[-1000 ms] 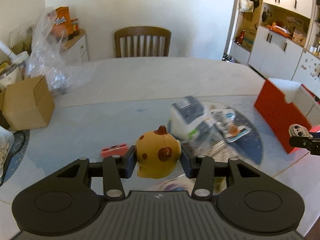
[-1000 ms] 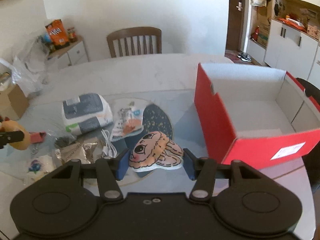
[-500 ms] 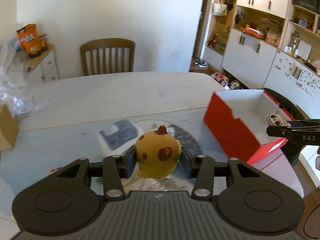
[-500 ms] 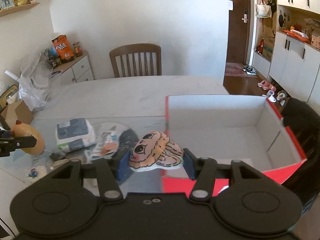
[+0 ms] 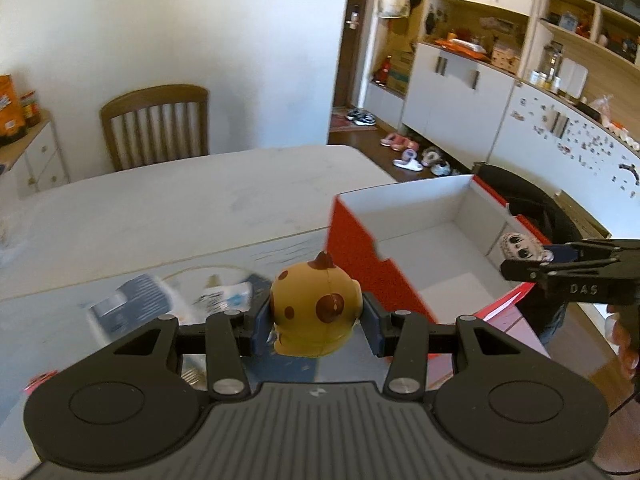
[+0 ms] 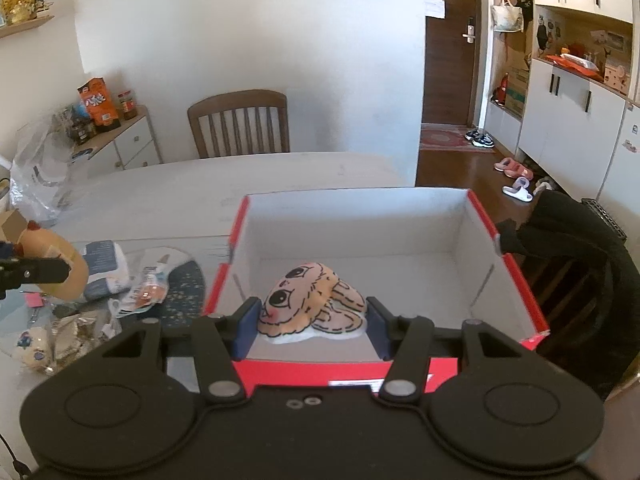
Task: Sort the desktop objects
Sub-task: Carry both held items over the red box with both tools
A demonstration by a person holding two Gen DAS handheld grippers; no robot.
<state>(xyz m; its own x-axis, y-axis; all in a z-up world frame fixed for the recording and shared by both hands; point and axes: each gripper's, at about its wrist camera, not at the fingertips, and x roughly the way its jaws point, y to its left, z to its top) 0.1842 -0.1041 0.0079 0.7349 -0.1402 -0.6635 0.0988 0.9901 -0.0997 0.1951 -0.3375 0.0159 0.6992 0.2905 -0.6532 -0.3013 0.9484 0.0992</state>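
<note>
Both tongs swung boxward: right tongs [image 6: 312,322] grasping cartoon plush [image 6: 310,310] above red box [image 6: 472,208]; left tongs [image 5: 316,320] grasping yellow toy [image 5: 314,308], box at 2 o'clock.

Motion blurs the tissue pack [image 5: 132,308] and wrappers [image 5: 224,296] beyond the yellow toy [image 5: 316,312], print unreadable.

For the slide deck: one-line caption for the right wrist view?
Right gripper holds a cartoon-face plush over the open red box.
</note>
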